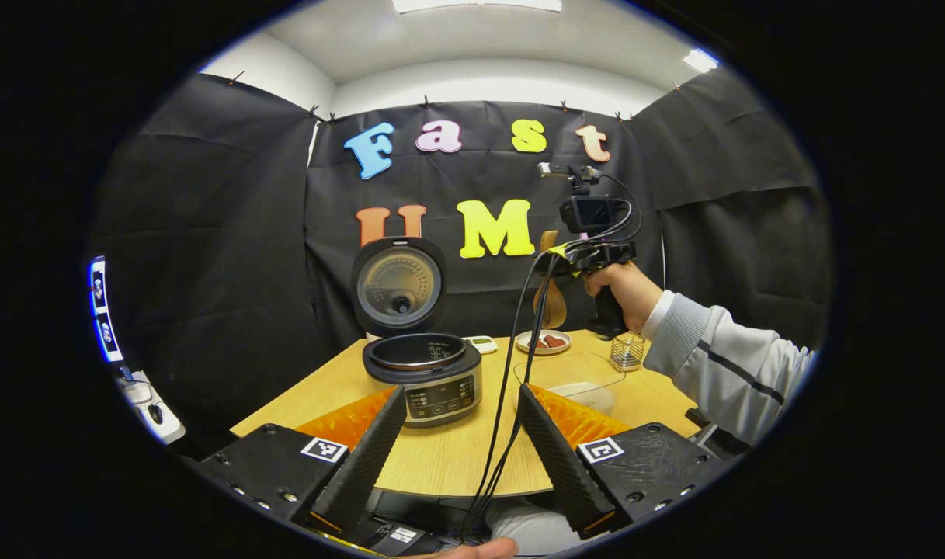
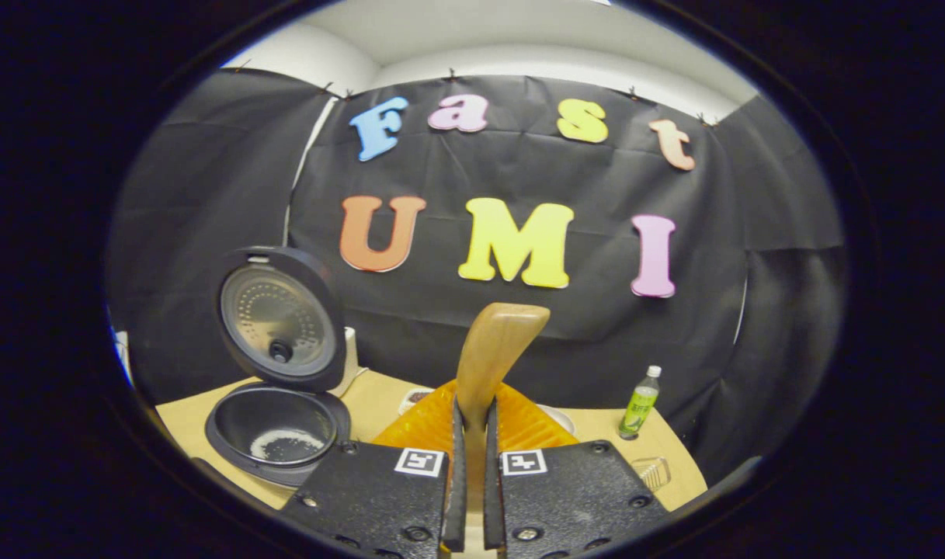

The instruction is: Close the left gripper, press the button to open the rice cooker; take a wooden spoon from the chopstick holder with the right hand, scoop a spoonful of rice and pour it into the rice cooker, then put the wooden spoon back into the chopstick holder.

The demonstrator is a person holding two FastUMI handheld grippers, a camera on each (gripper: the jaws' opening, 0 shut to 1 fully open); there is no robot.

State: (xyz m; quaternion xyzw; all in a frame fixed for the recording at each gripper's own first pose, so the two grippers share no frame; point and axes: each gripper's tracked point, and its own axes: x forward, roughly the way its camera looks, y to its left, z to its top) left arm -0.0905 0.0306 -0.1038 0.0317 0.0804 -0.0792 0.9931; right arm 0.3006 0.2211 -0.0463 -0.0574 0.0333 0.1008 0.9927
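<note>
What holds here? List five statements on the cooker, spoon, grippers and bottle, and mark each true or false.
1. The cooker has its lid up. True.
2. The left gripper is shut. False: its fingers stand wide apart.
3. The right gripper clamps the spoon. True.
4. The cooker is bare inside. False: a little rice lies at its bottom.
5. The bottle lies on its side. False: it stands upright on the table.
</note>
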